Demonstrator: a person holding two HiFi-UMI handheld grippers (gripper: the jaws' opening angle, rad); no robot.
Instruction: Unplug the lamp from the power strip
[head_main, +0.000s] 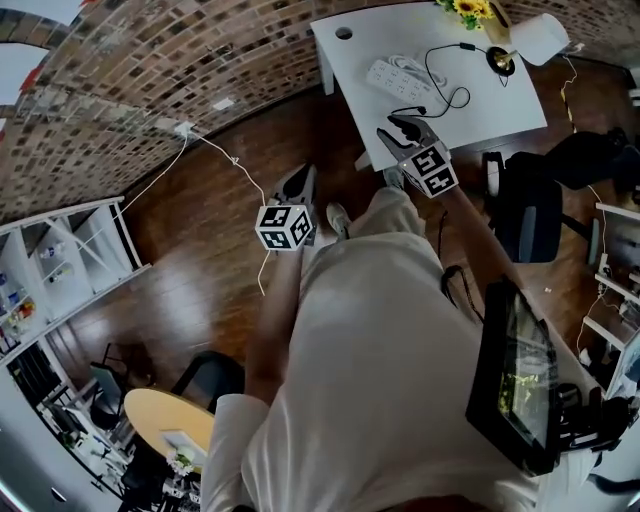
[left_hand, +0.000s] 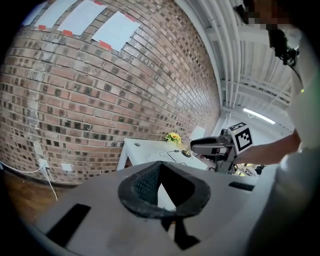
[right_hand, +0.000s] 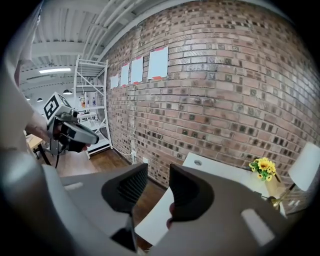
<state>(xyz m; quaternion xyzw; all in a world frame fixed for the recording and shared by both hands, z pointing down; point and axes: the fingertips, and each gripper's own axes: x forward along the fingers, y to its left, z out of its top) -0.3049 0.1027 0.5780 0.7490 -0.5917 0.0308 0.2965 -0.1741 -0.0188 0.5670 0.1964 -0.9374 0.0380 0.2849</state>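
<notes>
Distance is the main thing at this moment: the white table (head_main: 500, 120) sits in the upper right of the head view, and the person is short of it, over bare wooden floor. The power strip (head_main: 398, 76) lies on the table's left part. The lamp (head_main: 540, 40) stands at the far right corner beside yellow flowers (head_main: 470, 10). Its black cord (head_main: 452, 92) loops across the top, and its dark end lies just beside the strip's near end. At this size I cannot tell whether the plug is seated, but I judge it is, as nothing has reached it.

Both tools are held out ahead of the body and aimed at the table, which looks like readiness for an approach, not work. The right gripper (head_main: 398, 128) is the more forward one, its tips over the table's near edge in the head view and closest to the strip, so I expect it to take the plug. In its own view the right gripper (right_hand: 157, 185) has its jaws spread with a clear gap, and only table and floor show between them.

The left gripper (head_main: 298, 178) hangs back at the centre of the head view, over the floor. Seen in its own view, the left gripper (left_hand: 160, 187) has its pads parted in a narrow wedge with nothing in it. It touches nothing, and may be meant to steady the strip.
</notes>
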